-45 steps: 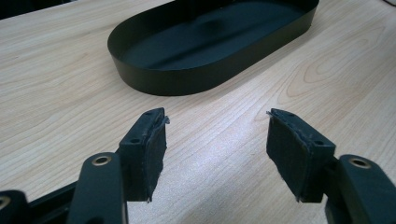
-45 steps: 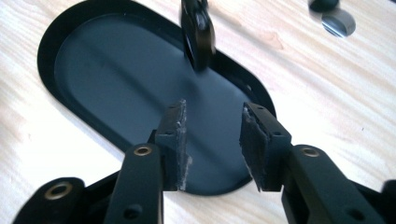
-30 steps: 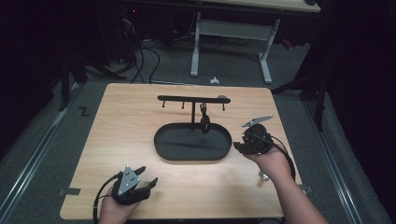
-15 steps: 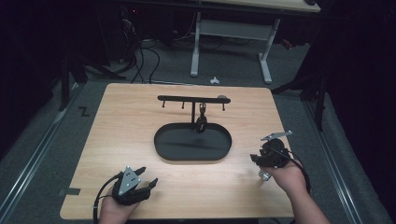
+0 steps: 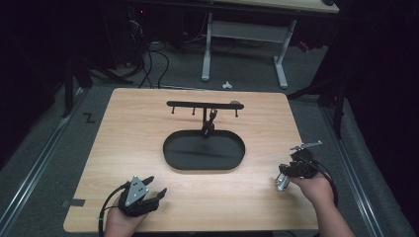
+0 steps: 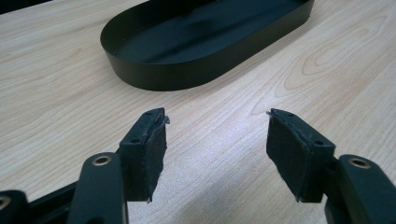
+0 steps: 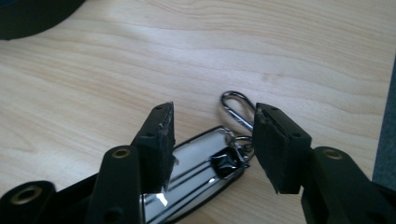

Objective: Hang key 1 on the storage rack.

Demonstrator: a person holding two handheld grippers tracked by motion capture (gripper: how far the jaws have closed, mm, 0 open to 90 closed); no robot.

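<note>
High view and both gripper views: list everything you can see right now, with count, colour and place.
Table: one, light wood, centre of the high view.
Tray: one, black, oval, mid-table.
Rack: one, black bar with pegs, behind the tray; one dark item hangs on it.
Key fob: one, silver with a metal clip, lying on the table's right side between the right tongs' jaws.
Desk frame: one, white legs, beyond the table.
Left tongs: black, open, near-left edge.
Right tongs: black, jaws just been opening, over the fob.
</note>
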